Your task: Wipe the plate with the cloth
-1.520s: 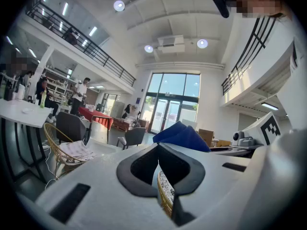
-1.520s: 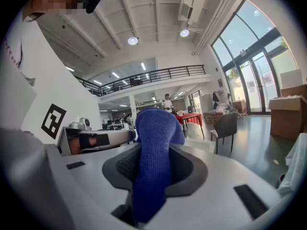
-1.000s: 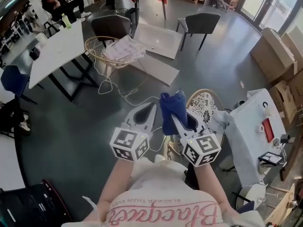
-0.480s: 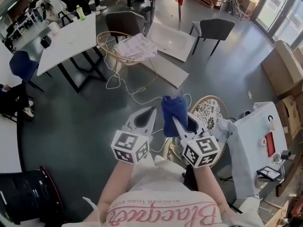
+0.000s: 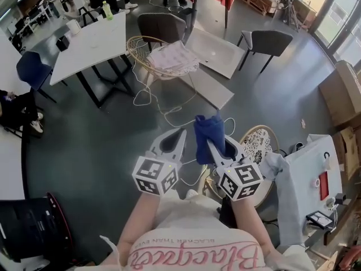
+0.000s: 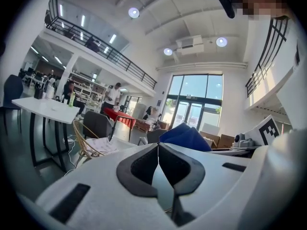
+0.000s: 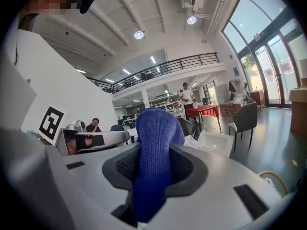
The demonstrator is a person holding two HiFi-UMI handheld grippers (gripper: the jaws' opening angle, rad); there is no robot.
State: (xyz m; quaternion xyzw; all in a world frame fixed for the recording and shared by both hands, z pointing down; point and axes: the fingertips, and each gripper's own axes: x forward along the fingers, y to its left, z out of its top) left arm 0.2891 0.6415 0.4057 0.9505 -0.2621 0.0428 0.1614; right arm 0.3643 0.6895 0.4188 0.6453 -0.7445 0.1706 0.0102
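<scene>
White bench [image 5: 95, 48] stands far left, with a wicker chair [image 5: 133, 51] holding papers just to its right, and neither appears to have anything to do with the job.

Nearer, at centre left, the left gripper [image 5: 180, 134] is held out over the grey floor [image 5: 90, 145]. Its own view shows the dark pads of its fingers [image 6: 144, 169] pressed together with nothing between them.

Just to its right, the right gripper [image 5: 217, 146] has its fingers [image 7: 117, 169] clamped on the blue cloth [image 5: 207, 133]. The cloth stands up in a bunched fold above the tips and hangs down behind them in that gripper's own view.

Near right, beyond the cloth, is a round wicker seat [image 5: 256, 143] with a patterned cushion. Further right is a draped bench [image 5: 304, 174] carrying small items too small to identify.

No plate can be made out in any view, so I cannot say where it is. As I judge it, only the first step is done: the cloth is picked up and securely held. Finding or reaching the plate, steadying it and all the wiping are still to come, and the empty left gripper looks free to hold the plate.
</scene>
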